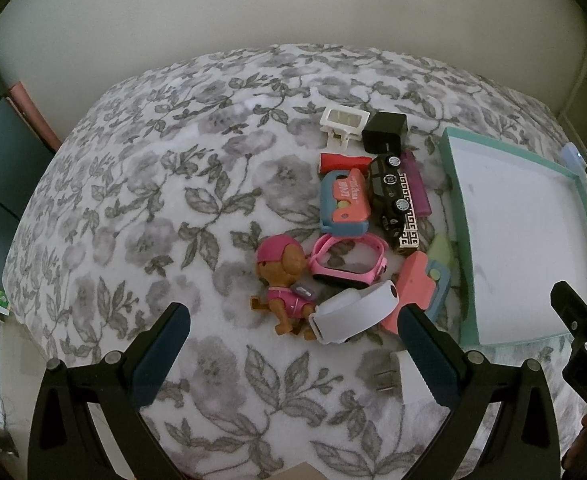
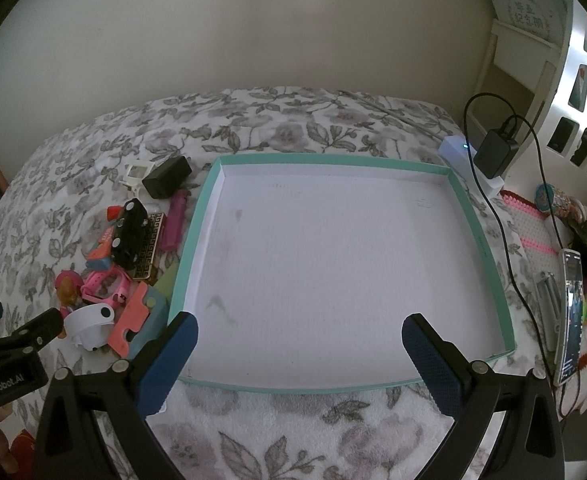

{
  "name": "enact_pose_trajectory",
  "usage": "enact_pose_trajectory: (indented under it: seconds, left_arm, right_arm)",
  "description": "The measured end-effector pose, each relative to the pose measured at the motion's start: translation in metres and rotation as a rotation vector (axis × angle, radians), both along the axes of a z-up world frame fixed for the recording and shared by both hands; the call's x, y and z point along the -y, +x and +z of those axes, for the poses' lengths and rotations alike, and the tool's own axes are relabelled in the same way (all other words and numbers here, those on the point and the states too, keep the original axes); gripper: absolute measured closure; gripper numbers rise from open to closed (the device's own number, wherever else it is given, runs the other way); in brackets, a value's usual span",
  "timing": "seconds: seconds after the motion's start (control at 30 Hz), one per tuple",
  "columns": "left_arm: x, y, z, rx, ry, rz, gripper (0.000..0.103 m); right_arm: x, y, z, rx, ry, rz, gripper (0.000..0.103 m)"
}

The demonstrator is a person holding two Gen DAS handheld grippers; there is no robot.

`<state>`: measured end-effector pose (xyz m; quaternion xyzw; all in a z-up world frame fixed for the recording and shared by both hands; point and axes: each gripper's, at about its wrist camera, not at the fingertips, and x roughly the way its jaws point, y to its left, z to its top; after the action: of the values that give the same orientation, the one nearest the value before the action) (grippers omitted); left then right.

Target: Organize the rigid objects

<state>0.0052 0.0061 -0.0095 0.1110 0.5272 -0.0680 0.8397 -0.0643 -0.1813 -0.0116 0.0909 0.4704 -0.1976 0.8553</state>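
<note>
Right under your left gripper (image 1: 293, 348), fingers spread wide and holding nothing, sits the white curved plastic band (image 1: 353, 312), with the pink-capped brown toy puppy (image 1: 283, 280) touching it. Your right gripper (image 2: 299, 354) is just as wide apart and just as empty, hovering over the near edge of the shallow teal-rimmed cardboard tray (image 2: 479, 240), which is bare inside.

Watch that heap on the floral bedspread (image 1: 133, 200): everything is packed together. The black toy car (image 1: 389, 192) lies on a gold-patterned flat case (image 1: 409, 216), and the pink watch strap (image 1: 347, 262) sits against the white band and the coral and blue toy (image 1: 345, 204). Close on one piece and you could well drag or tip a neighbour, and the soft bedding may let small pieces sink or roll.

Your left view alone shows a white plug adapter (image 1: 397, 376), half hidden behind the right finger. Your right view alone shows the whole tray floor, plus the cables and phone (image 2: 571, 316) beyond it.
</note>
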Motion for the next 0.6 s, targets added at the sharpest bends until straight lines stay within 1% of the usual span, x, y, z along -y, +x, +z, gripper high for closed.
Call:
enact_pose_trajectory:
  seconds: [0.43, 0.53, 0.6]
  left_arm:
    - [-0.005, 0.002, 0.001, -0.001, -0.008, 0.012, 0.0]
    - [-0.014, 0.006, 0.003, -0.004, -0.027, 0.057, 0.0]
    - [-0.025, 0.01, 0.007, 0.004, -0.056, 0.098, 0.0]
  right_arm:
    - [0.0, 0.0, 0.0, 0.0, 0.001, 0.002, 0.0]
    - [-0.005, -0.002, 0.006, 0.036, 0.017, 0.018, 0.0]
    - [-0.012, -0.003, 0.011, 0.072, 0.045, 0.05, 0.0]
